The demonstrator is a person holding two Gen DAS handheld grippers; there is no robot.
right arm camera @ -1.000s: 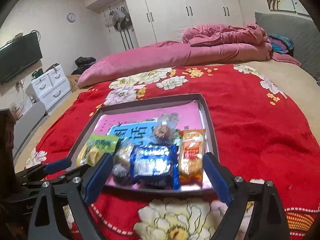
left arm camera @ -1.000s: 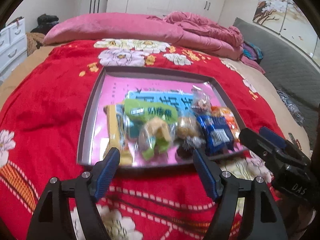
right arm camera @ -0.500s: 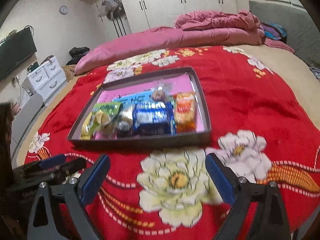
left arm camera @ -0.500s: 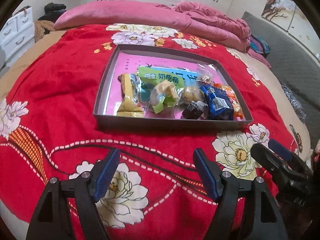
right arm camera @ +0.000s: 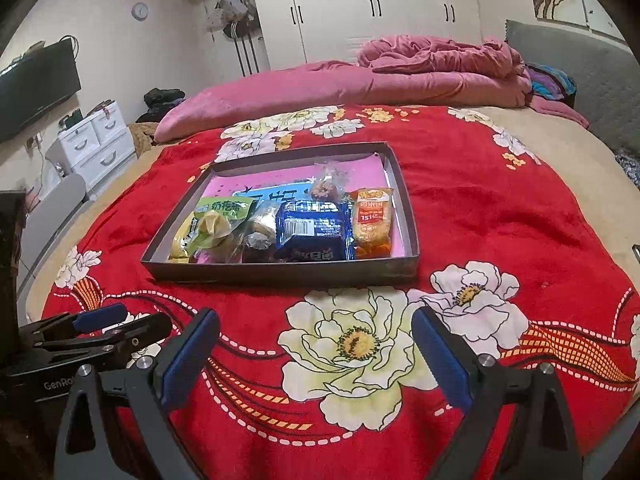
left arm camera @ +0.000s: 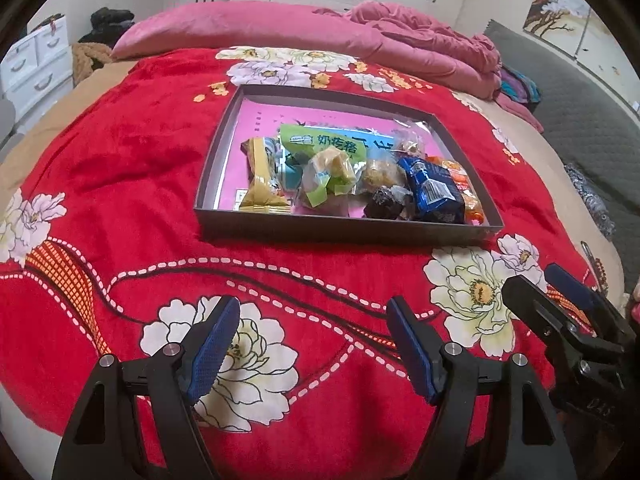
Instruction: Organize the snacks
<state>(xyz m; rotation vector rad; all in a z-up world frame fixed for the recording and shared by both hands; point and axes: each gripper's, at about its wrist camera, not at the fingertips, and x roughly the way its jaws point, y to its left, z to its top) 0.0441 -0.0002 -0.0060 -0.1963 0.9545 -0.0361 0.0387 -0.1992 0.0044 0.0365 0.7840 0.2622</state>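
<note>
Jaws of the left gripper (left arm camera: 312, 344) and right gripper (right arm camera: 316, 352) stood spread and empty above the red blanket (left arm camera: 120, 168), well short of the tray (left arm camera: 340, 230). Snacks (right arm camera: 312, 226) lay crowded against its near wall; a grab there might have snagged neighbouring packets.

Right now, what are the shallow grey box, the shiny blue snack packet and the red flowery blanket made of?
The shallow grey box looks like matte cardboard: thin, straight, dull walls. The shiny blue snack packet seems to be plastic or foil film: it is glossy and crinkled, with glints. The red flowery blanket looks like soft plush fleece: fuzzy, with gentle folds.
</note>
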